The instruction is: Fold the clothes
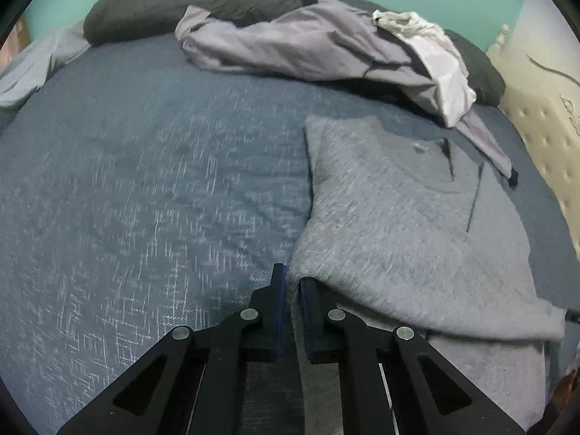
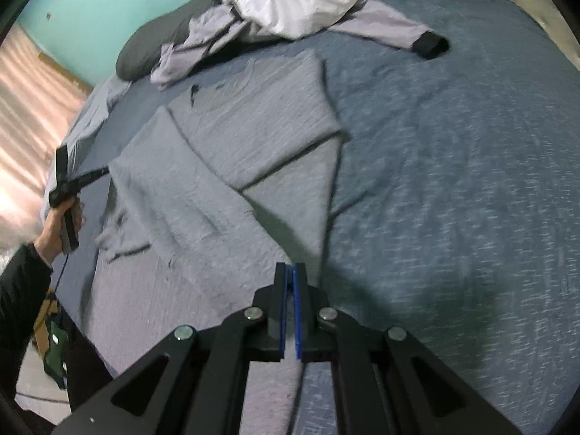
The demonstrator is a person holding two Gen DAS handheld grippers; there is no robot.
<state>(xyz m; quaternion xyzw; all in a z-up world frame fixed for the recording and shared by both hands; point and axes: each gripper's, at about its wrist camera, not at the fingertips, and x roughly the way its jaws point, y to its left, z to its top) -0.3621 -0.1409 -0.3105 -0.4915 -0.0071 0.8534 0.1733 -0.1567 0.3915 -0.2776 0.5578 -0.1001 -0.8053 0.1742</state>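
A grey knit sweater (image 1: 406,217) lies partly folded on the blue-grey bed cover (image 1: 145,181), with one sleeve laid across its body (image 2: 253,127). My left gripper (image 1: 293,275) is shut on the sweater's near left edge, and a strip of the knit runs down between its blue pads. The right wrist view shows that same gripper (image 2: 106,172) at the sweater's left edge, held by a hand (image 2: 54,228). My right gripper (image 2: 290,270) is shut at the sweater's near hem, whose edge runs into the jaws.
A lilac jacket (image 1: 308,47) and a crumpled white garment (image 1: 435,54) are heaped at the head of the bed by dark pillows (image 1: 163,0). A padded cream headboard (image 1: 543,127) stands on the right. Beyond the bed's left edge there is a pink curtain (image 2: 32,108).
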